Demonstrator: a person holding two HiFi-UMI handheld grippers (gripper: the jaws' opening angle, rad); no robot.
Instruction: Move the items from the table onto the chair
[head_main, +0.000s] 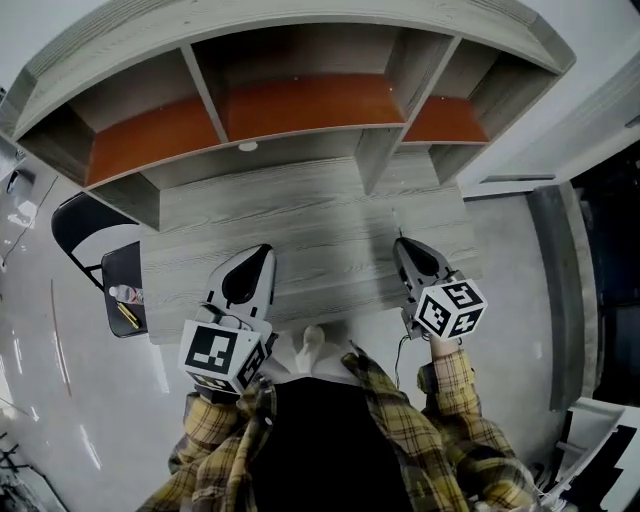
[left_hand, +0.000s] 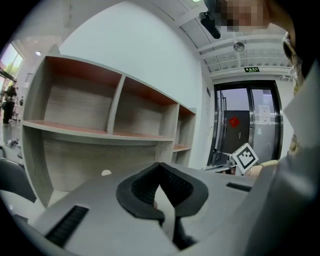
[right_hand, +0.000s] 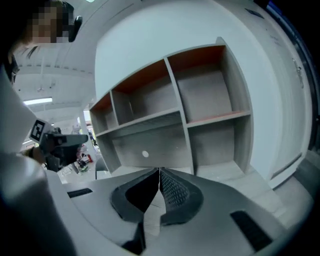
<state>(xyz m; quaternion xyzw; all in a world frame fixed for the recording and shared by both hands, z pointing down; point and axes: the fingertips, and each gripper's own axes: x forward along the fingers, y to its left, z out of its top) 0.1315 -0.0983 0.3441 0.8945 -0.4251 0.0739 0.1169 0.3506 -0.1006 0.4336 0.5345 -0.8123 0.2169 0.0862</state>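
Observation:
My left gripper (head_main: 260, 252) is over the near left part of the grey wooden table (head_main: 330, 215), its jaws shut with nothing between them; the left gripper view shows the tips (left_hand: 160, 165) meeting. My right gripper (head_main: 401, 243) is over the near right part, jaws also closed and empty (right_hand: 159, 171). To the left of the table, the black chair (head_main: 118, 262) holds a small pale item (head_main: 125, 294) and a yellow pen (head_main: 127, 316) on its seat. Both grippers are well away from the chair.
A hutch with orange-lined shelves (head_main: 300, 105) rises at the back of the table. The chair's dark backrest (head_main: 80, 225) curves at far left. A person in a plaid shirt (head_main: 330, 440) stands at the table's near edge. A glossy floor surrounds the desk.

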